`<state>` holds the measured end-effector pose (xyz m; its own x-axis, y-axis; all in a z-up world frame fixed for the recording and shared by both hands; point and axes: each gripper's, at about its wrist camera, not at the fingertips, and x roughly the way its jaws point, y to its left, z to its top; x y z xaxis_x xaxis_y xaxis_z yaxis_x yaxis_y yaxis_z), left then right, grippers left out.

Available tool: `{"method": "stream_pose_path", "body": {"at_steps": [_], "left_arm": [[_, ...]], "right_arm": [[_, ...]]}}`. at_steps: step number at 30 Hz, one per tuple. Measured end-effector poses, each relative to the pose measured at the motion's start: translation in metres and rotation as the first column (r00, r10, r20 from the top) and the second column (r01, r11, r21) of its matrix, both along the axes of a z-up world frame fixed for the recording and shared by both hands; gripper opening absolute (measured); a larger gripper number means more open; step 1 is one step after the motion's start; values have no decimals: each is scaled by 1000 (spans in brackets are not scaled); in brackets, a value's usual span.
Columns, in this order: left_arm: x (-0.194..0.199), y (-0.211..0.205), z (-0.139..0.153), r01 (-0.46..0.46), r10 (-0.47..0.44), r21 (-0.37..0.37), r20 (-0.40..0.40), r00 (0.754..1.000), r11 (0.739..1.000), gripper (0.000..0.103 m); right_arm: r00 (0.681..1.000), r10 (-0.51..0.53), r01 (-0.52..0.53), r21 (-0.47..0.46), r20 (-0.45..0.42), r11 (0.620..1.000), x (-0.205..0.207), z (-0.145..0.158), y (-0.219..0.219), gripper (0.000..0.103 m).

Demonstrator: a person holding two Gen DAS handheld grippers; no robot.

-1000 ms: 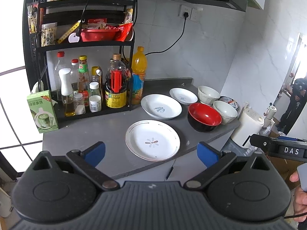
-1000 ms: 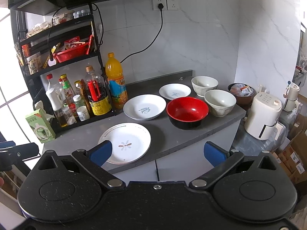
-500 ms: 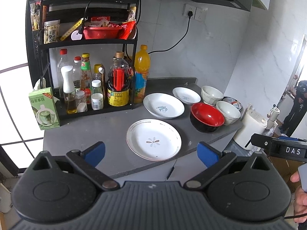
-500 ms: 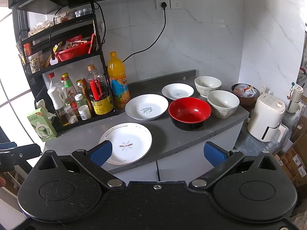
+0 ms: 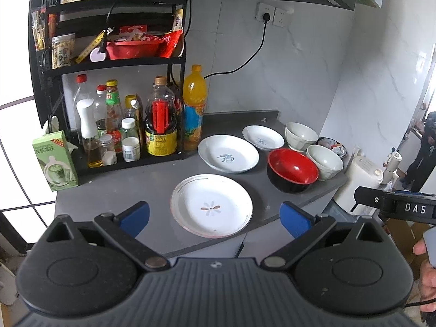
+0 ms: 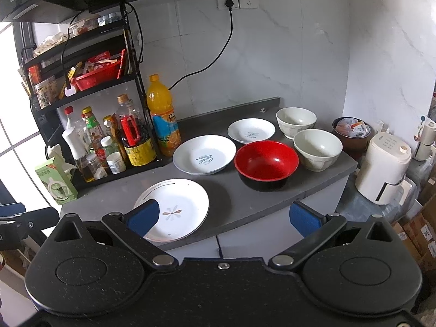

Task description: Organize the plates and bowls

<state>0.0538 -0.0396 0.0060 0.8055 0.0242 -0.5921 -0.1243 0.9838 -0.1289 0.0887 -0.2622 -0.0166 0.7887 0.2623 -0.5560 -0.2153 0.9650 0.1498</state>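
So your left gripper (image 5: 214,215) and right gripper (image 6: 222,214) both gape empty, near the white flower-patterned plate (image 5: 211,205).

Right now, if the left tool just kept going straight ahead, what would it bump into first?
Most likely the flower plate near the counter's front edge. The left tool is open and empty, and the plate sits between its fingers in the left wrist view. Depth is hard to judge, though.

I'm seeing both wrist cameras looking down from in front of the counter (image 5: 130,188), set back from it; the left one is facing rightward, and both are sharing the flower plate (image 5: 211,205) (image 6: 179,207).
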Motion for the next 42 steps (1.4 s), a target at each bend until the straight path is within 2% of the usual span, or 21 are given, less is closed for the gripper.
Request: {"method": "stream_pose_path", "body": {"at_steps": [14, 28, 34, 42], "left_arm": [[62, -71, -5, -96, 96, -17, -4, 995, 995, 101], [132, -151, -7, -196, 194, -22, -44, 980, 980, 101], [159, -170, -5, -205, 204, -9, -56, 977, 979, 101], [198, -180, -14, -133, 133, -6, -69, 989, 991, 100]], "right_arm": [[997, 78, -78, -23, -3, 997, 71, -9, -65, 103], [987, 157, -156, 19, -34, 988, 141, -19, -142, 103], [986, 161, -159, 38, -46, 987, 164, -22, -159, 103], [993, 95, -90, 69, -73, 993, 189, -32, -168, 103]]}}
